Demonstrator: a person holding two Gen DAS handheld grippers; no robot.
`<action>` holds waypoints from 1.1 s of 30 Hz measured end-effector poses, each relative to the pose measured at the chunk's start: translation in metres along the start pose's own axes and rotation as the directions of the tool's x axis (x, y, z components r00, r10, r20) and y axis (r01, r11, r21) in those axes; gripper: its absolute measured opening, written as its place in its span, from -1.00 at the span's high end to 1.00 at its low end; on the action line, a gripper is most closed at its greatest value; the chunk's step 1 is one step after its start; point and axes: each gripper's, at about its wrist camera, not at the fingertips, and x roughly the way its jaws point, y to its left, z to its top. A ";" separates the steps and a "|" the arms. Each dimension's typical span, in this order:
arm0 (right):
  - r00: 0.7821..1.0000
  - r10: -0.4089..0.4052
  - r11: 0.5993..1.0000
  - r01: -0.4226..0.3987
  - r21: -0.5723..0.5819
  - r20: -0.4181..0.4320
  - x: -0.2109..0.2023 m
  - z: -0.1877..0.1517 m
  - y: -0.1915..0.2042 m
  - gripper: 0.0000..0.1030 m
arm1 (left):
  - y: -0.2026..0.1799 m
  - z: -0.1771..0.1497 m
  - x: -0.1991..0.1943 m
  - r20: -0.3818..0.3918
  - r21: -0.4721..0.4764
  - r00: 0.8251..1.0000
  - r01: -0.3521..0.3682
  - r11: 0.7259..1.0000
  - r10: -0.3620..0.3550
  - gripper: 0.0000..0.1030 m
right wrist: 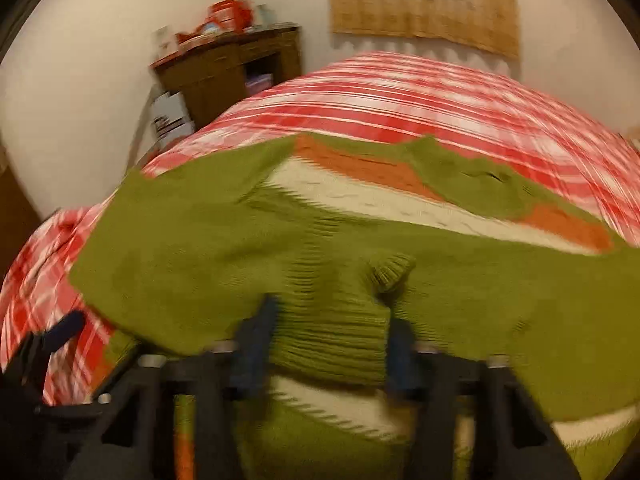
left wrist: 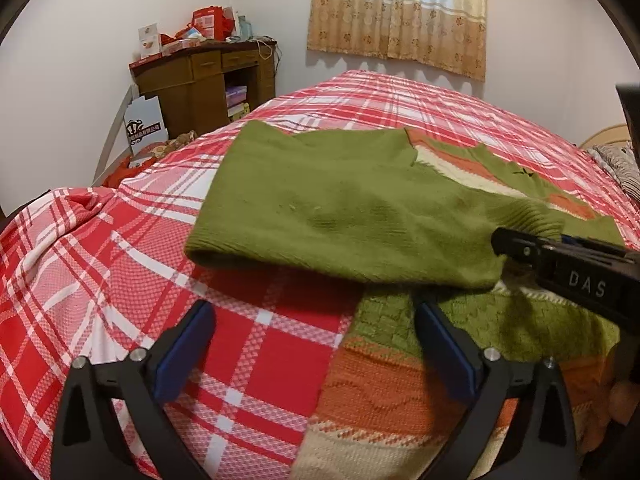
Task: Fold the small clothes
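Right wrist view: my right gripper (right wrist: 328, 344) is clamped on the green ribbed cuff (right wrist: 332, 340) of the sweater (left wrist: 352, 208) lying on the near right of the plaid bed (left wrist: 100, 260). My left gripper (left wrist: 316, 344) hangs released. I judge the thin pinch could slip, dropping the sleeve mid-fold.

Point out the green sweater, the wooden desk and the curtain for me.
green sweater (left wrist: 360, 216): left wrist view, plain green folded-over part.
wooden desk (left wrist: 200, 80): left wrist view, its front.
curtain (left wrist: 400, 12): left wrist view, patterned lower half.
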 end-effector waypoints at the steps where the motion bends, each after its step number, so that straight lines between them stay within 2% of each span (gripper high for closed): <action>1: 1.000 -0.011 1.000 0.011 -0.022 0.000 -0.001 0.001 0.004 0.67 | 0.001 0.001 0.000 0.000 0.000 1.000 0.000 1.000 0.000 -1.00; 2: 1.000 -0.029 0.998 0.029 -0.049 0.011 -0.005 0.003 0.009 0.81 | 0.001 0.001 0.000 0.001 -0.001 1.000 0.002 1.000 -0.002 -1.00; 3: 1.000 -0.012 0.998 0.014 -0.053 0.023 -0.010 0.005 0.010 0.86 | 0.001 0.001 0.000 0.001 -0.004 1.000 0.005 1.000 -0.005 -1.00; 6: 0.995 0.018 1.000 -0.015 -0.025 0.096 -0.034 0.021 0.008 0.86 | 0.005 0.002 0.001 -0.001 -0.016 1.000 0.021 1.000 -0.021 -1.00; 9: 0.982 0.020 1.000 -0.020 -0.005 0.189 -0.063 0.042 0.000 0.86 | 0.006 0.002 0.002 -0.001 -0.016 1.000 0.019 1.000 -0.019 -1.00; 12: 0.963 -0.027 1.000 0.029 -0.005 0.270 -0.094 0.060 -0.014 0.86 | 0.007 0.002 0.002 -0.002 -0.018 1.000 0.018 1.000 -0.018 -1.00; 16: 0.947 -0.113 0.994 0.106 0.040 0.300 -0.114 0.067 -0.050 0.86 | 0.007 0.002 0.002 -0.002 -0.017 1.000 0.012 1.000 -0.012 -1.00; 19: 0.942 -0.178 0.983 0.156 0.100 0.283 -0.119 0.056 -0.085 0.86 | 0.007 0.002 0.002 -0.002 -0.017 1.000 0.011 1.000 -0.012 -1.00; 25: 0.947 -0.267 0.947 0.224 0.229 0.177 -0.106 0.009 -0.152 0.86 | 0.007 0.001 0.002 -0.002 -0.016 1.000 0.005 1.000 -0.005 -1.00; 33: 0.948 -0.316 0.913 0.296 0.281 0.028 -0.068 -0.042 -0.190 0.86 | 0.007 0.002 0.003 -0.004 -0.011 1.000 -0.004 1.000 0.004 -1.00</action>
